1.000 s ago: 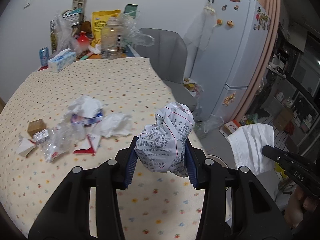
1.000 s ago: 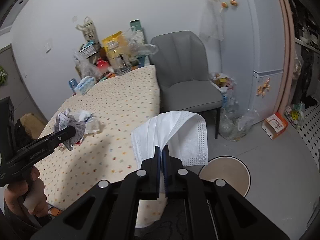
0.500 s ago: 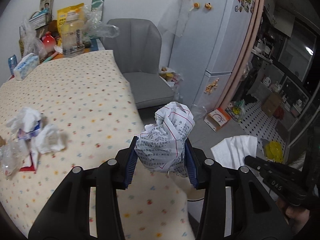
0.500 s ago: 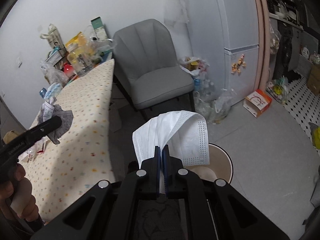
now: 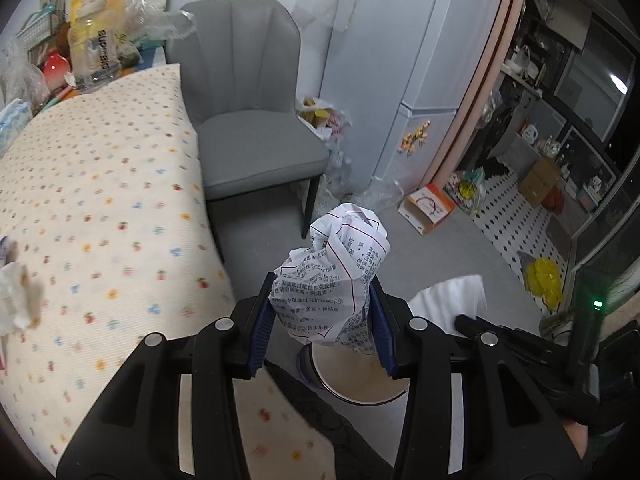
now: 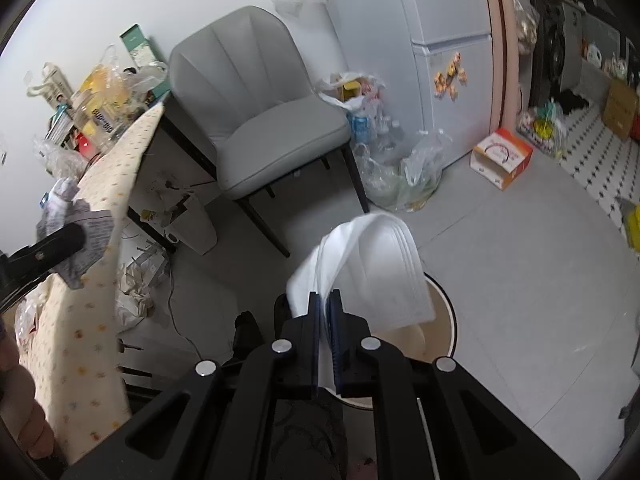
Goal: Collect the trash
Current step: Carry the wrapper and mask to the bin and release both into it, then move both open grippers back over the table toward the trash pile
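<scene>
Above the bin: both grippers hung over the round trash can (image 6: 442, 312) on the grey floor, just off the table (image 5: 100, 208) edge.
Left gripper (image 5: 326, 320): clenched on a crumpled printed paper ball (image 5: 336, 276), squeezed at its waist between the blue pads so the loose top couldn't slip out.
Right gripper (image 6: 325, 334): pinched tight on a white face mask (image 6: 372, 272) by one edge, so the rest drooped over the can's rim.
Why there: likely lined up for a straight drop.
Left behind: white tissue (image 5: 16, 300) on the dotted tablecloth, more scraps to fetch, I'd say.
Backdrop: grey chair (image 6: 256, 120), fridge (image 5: 404, 60).
</scene>
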`<state>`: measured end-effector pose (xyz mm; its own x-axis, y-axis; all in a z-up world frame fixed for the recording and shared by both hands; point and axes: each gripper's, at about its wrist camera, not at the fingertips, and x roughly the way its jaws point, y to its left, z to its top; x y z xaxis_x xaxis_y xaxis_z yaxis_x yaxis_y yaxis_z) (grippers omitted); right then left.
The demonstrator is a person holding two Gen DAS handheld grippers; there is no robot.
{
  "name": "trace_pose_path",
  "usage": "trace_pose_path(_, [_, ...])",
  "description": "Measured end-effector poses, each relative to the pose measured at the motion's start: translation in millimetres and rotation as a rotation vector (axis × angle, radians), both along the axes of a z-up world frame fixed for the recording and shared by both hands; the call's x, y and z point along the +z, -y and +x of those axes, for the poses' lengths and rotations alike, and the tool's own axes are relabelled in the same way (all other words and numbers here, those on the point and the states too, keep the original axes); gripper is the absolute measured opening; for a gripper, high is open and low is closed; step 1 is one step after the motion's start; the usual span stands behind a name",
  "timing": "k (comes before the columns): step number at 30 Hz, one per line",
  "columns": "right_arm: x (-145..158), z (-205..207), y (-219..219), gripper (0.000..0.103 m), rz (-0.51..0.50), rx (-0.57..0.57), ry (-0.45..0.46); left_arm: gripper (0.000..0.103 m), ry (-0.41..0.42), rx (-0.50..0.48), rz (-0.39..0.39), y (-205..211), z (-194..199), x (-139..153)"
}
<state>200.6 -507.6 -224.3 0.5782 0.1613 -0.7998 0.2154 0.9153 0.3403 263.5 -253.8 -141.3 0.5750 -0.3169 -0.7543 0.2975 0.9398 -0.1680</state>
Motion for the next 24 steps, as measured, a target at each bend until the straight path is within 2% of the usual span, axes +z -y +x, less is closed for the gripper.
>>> trace_pose_path(1, [-7.6, 2.3, 5.3, 0.059, 0.014, -0.022, -0.010, 0.043, -0.005, -0.004, 0.003, 2.0, 1.4, -2.0])
trace_pose_path(2, [-12.9, 2.3, 9.6, 0.064, 0.023, -0.037, -0.002, 0.043, -0.011, -0.008, 0.009, 5.0, 2.9, -4.3])
trace_pose_path(8, [-27.1, -7.5, 27.9, 0.063, 0.026, -0.069, -0.026, 0.044, -0.036, -0.034, 0.026, 20.9, 7.6, -14.7])
trace_pose_path(12, [-8.8, -32.4, 46.4, 0.076, -0.044, -0.153, 0.001, 0.044, -0.050, -0.082, 0.026, 41.9, 6.8, -18.0])
trace_pose_path(17, [20.8, -64.5, 71.6, 0.087, -0.108, -0.249, 0.035, 0.046, -0.060, -0.168, 0.009, 80.9, 2.3, -18.8])
trace_pose_path(18, [24.8, -68.4, 75.6, 0.087, -0.114, -0.259, 0.039, 0.049, -0.060, -0.180, 0.003, 85.8, 1.0, -17.8])
trace_pose_path(21, [37.0, -83.0, 84.7, 0.088, -0.124, -0.294, 0.053, 0.089, -0.029, -0.210, 0.000, 101.1, -5.1, -9.6])
trace_pose_path(22, [40.0, -86.2, 86.4, 0.089, -0.124, -0.299, 0.058, 0.094, -0.001, -0.201, 0.004, 101.5, -8.5, -4.3])
trace_pose_path(24, [45.5, -90.1, 86.3, 0.090, -0.123, -0.302, 0.073, 0.097, 0.020, -0.179, 0.003, 97.4, -13.0, 4.1])
